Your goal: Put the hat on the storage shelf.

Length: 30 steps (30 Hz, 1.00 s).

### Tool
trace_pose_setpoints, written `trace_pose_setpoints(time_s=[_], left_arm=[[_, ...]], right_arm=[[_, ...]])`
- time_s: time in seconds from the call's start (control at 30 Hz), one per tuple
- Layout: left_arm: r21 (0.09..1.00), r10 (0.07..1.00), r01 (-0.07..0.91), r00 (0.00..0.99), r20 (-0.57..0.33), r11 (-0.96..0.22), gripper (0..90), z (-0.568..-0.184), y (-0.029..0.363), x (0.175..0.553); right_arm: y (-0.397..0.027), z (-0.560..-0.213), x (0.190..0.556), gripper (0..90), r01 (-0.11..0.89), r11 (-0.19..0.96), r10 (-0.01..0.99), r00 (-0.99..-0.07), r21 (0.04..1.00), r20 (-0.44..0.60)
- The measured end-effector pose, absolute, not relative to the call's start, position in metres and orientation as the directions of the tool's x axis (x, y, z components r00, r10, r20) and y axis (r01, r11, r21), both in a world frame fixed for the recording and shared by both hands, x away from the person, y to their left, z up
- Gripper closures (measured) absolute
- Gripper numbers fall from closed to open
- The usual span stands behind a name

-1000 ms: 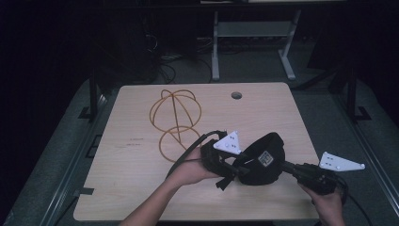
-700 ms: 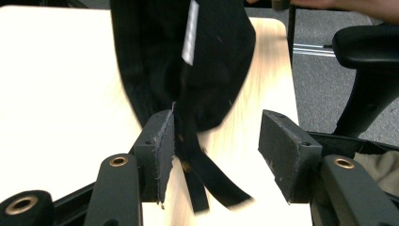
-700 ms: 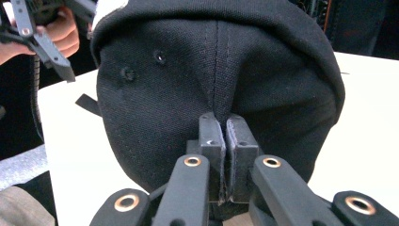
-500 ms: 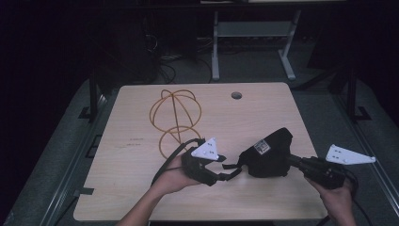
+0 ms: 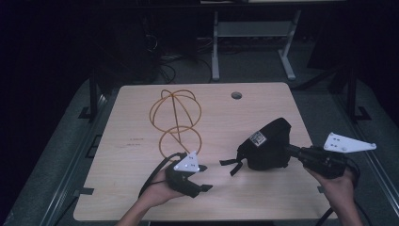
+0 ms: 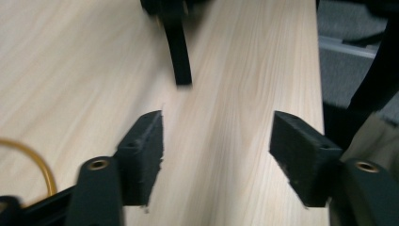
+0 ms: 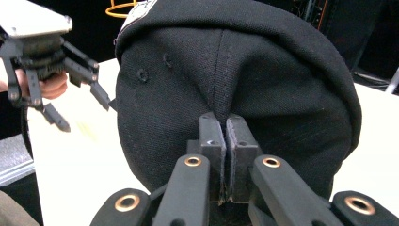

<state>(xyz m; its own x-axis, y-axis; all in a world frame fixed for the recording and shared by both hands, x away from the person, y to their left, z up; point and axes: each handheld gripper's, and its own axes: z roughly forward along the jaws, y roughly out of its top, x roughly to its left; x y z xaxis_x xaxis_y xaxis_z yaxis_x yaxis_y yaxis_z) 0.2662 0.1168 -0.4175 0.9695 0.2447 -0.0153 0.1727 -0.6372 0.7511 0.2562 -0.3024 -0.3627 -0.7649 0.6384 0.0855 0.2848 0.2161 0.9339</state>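
A black cap [image 5: 268, 146] hangs just above the wooden table [image 5: 131, 155] at the right. My right gripper [image 5: 288, 149] is shut on a pinch of its fabric; in the right gripper view the jaws [image 7: 225, 127] press a fold of the cap [image 7: 235, 66]. Its strap [image 5: 230, 165] dangles to the left. My left gripper [image 5: 205, 178] hovers low near the front edge, left of the cap. Its jaws have just been opening and stand open with nothing between them [image 6: 216, 141]. The strap's end [image 6: 179, 47] lies ahead of them.
An orange wire stand [image 5: 176, 117] of two loops stands at the table's middle left. A round cable hole [image 5: 236, 95] sits near the far edge. A metal frame [image 5: 254, 28] stands on the floor behind. The table's right edge runs close to my left gripper in its view.
My left gripper has drawn back from the cap to the left and sunk toward the table, its jaws wider. The right gripper has lifted the cap a little and carried it right.
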Motion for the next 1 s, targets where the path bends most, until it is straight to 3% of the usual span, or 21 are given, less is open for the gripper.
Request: trace_pose_setpoints(time_s=[0.57, 0.67, 1.0], left_arm=[[0.772, 0.322, 0.219, 0.947, -0.02, -0.597, 26.8, -0.428, 0.137, 0.269], [0.772, 0.323, 0.245, 0.945, -0.054, -0.586, 26.1, -0.43, 0.138, 0.271], [0.769, 0.341, 0.234, 0.94, -0.022, -0.595, 24.3, -0.431, 0.138, 0.271]], right_arm=[[-0.283, -0.333, 0.278, 87.1, 0.28, 0.262, 0.609, -0.79, 0.924, 0.067], [-0.281, -0.329, 0.28, 87.1, 0.273, 0.263, 0.603, -0.795, 0.925, 0.063], [-0.274, -0.316, 0.293, 87.1, 0.268, 0.259, 0.596, -0.8, 0.928, 0.065]])
